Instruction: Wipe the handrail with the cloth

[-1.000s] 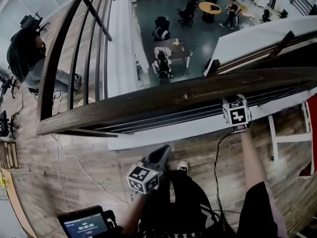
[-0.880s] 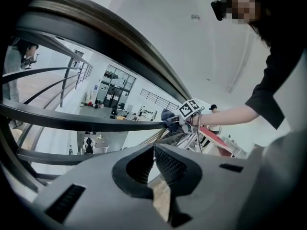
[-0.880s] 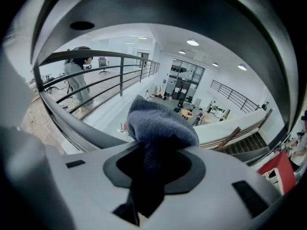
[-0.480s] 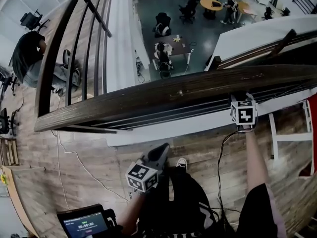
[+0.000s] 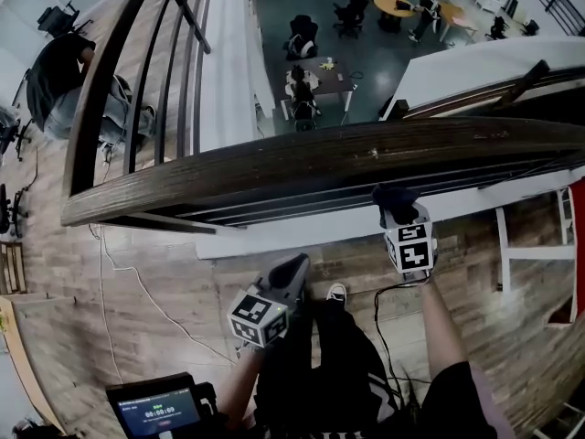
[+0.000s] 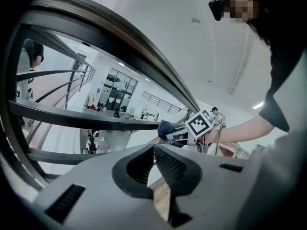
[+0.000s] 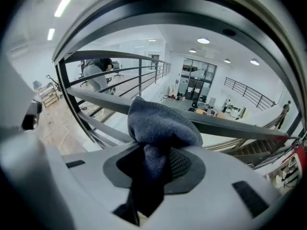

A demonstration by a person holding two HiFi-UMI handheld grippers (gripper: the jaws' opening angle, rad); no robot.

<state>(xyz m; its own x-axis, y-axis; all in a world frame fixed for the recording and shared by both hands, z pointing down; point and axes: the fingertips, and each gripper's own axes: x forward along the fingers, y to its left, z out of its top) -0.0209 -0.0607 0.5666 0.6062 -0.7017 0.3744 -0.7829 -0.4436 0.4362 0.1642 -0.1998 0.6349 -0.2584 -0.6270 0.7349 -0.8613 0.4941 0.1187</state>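
1. The wooden handrail point(image 5: 302, 167) runs across in front of the person, with dark metal bars point(image 5: 302, 210) beneath it and an open drop to a lower floor beyond.
2. The right tool point(image 5: 393, 210) is raised to the right half of the handrail, at its near edge. Its marker cube faces up towards the head camera.
3. That tool is clamped on a dark blue-grey cloth point(image 5: 391, 193). In the right gripper view the cloth point(image 7: 160, 126) bunches up above the right tool point(image 7: 156, 162), and a tail of it hangs down between the jaws.
4. The cloth sits just under the near edge of the handrail point(image 7: 201, 13), level with the upper bars. I cannot tell whether it touches the wood.
5. The left tool point(image 5: 291, 274) is held low, well below the handrail, over the plank floor point(image 5: 137, 273) near the person's shoe point(image 5: 336, 293).
6. In the left gripper view the left tool point(image 6: 154, 164) has its jaws closed tip to tip with nothing between them. It looks along the underside of the handrail point(image 6: 120, 37) towards the cloth point(image 6: 166, 128).
7. A tablet point(image 5: 160, 410) with a lit screen sits at the lower left.
8. Another person point(image 5: 59, 80) is at the far left, beside the side railing.
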